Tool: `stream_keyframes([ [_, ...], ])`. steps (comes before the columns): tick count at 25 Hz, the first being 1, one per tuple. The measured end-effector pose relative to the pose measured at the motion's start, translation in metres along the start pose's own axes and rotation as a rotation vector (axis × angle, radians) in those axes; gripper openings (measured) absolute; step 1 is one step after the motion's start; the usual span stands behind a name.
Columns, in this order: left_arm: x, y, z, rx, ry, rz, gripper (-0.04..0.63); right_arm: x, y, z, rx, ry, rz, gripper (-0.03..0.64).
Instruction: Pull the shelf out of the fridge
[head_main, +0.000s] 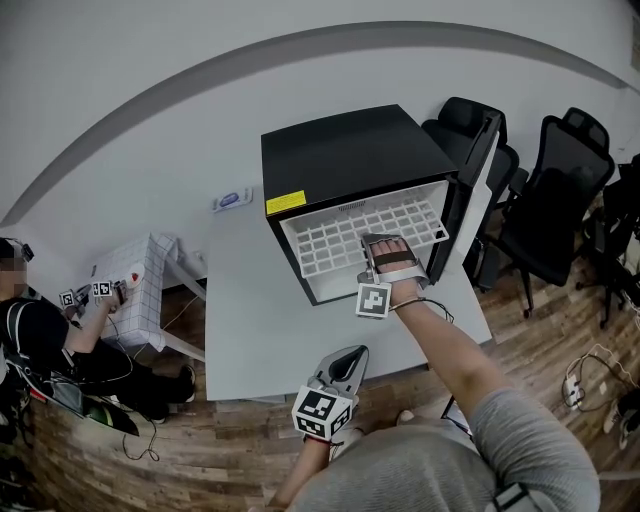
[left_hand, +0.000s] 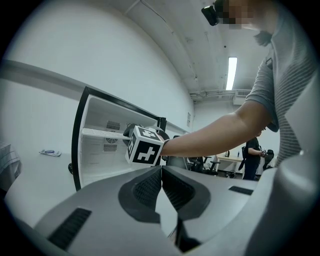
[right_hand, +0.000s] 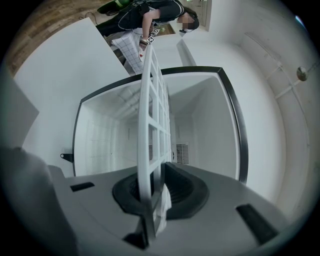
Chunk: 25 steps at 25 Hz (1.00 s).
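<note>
Left gripper (head_main: 348, 356), grey two-jaw tool: jaws pressed together, nothing between them, above the near edge of the white tabletop (head_main: 240, 300). Small black cube fridge (head_main: 340, 150) stands on the table, door swung open. White plastic grid shelf (head_main: 345, 238) lies in the cavity, front edge at the opening. Right gripper (head_main: 383, 243) is clamped narrowly on that front edge.

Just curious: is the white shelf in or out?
Partly out: the shelf sticks past the fridge front, clamped by the right gripper.
</note>
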<state>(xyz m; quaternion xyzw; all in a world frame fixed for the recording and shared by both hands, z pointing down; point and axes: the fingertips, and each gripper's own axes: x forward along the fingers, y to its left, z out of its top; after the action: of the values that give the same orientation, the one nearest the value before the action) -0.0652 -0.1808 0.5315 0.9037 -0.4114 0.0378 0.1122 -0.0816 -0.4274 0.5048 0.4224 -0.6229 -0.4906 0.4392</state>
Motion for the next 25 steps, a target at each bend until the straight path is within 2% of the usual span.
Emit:
stream_keyframes([
  [13, 0.000, -0.001, 0.000, -0.006, 0.005, -0.004, 0.011, -0.008, 0.005, 0.000, 0.005, 0.003, 0.024, 0.034],
  [25, -0.009, -0.005, -0.007, -0.003, -0.005, 0.005, 0.011, -0.015, 0.007, -0.002, -0.001, 0.017, 0.012, 0.035],
])
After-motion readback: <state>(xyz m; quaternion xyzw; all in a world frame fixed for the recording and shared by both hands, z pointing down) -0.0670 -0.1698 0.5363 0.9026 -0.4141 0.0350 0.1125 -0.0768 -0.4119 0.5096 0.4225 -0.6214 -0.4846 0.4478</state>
